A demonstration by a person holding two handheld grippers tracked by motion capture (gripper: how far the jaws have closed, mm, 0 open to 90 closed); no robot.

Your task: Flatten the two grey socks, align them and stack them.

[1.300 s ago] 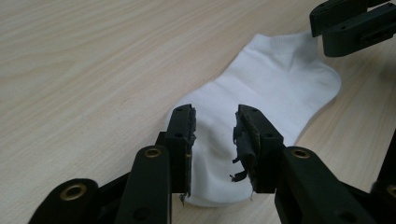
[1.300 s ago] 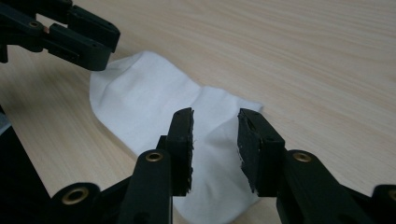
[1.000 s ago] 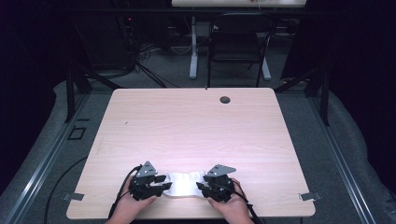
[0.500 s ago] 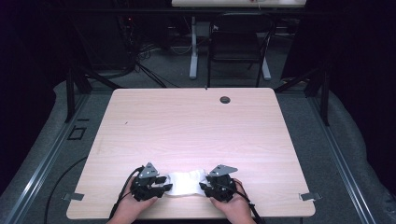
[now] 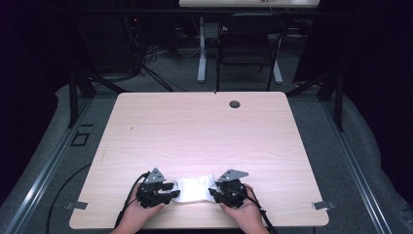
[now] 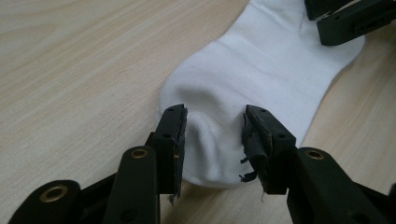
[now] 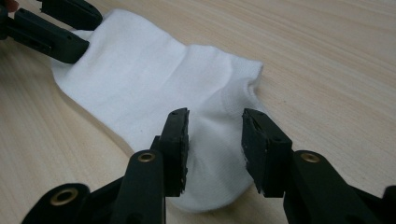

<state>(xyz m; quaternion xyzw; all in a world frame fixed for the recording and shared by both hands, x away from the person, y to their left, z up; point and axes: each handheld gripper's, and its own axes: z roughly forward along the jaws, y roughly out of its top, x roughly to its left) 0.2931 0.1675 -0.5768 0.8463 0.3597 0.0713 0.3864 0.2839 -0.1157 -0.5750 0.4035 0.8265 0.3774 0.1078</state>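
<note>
White cotton ankle sock [image 5: 195, 189] lies flat near the front edge of the pale wood-grain table [image 5: 204, 131], long axis running left-right btw the left gripper [image 5: 165, 191] and right gripper [image 5: 217, 191], each w/ jaws apart, straddling one sock end, not pinching.

so the sock [image 5: 194, 189] lies flat on the counter [image 5: 204, 136] right at the near edge, roughly mid-width. left tongs [image 5: 171, 191] sit at its left end, right tongs [image 5: 212, 191] at its right end, facing each other. small round grommet [image 5: 234, 104] way back by the far edge
</note>
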